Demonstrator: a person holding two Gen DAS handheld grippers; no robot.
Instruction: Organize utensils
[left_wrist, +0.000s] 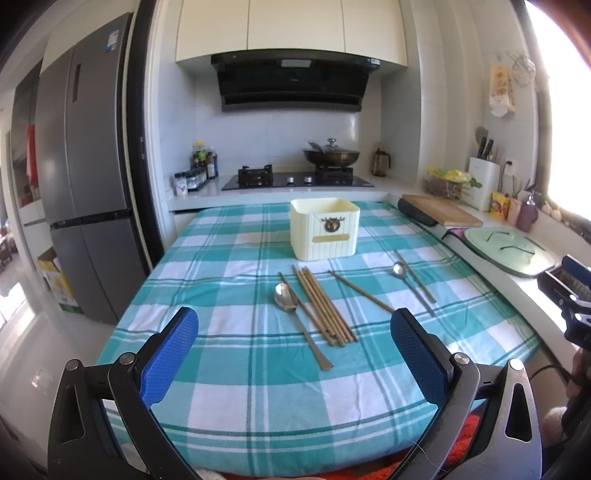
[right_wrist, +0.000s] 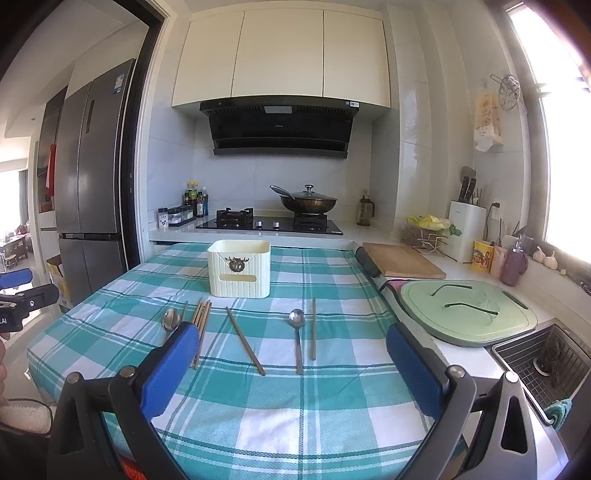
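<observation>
Because nothing had yet been picked up, both grippers hung back over the near edge of the desk (left_wrist: 229, 406), the left gripper (left_wrist: 293, 356) and right gripper (right_wrist: 291, 365) each with jaws wide apart and empty. The utensils lay loose on the checked cloth: a bundle of chopsticks (left_wrist: 325, 306), two spoons (left_wrist: 286, 297) (right_wrist: 296, 318) and stray chopsticks (right_wrist: 245, 341). The cream box (left_wrist: 324, 229) stood upright just behind them, open at the top, probably to receive them.

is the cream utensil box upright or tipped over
Upright: the cream box stands on its base on the checked tablecloth, open top facing up. Its contents cannot be seen.
</observation>
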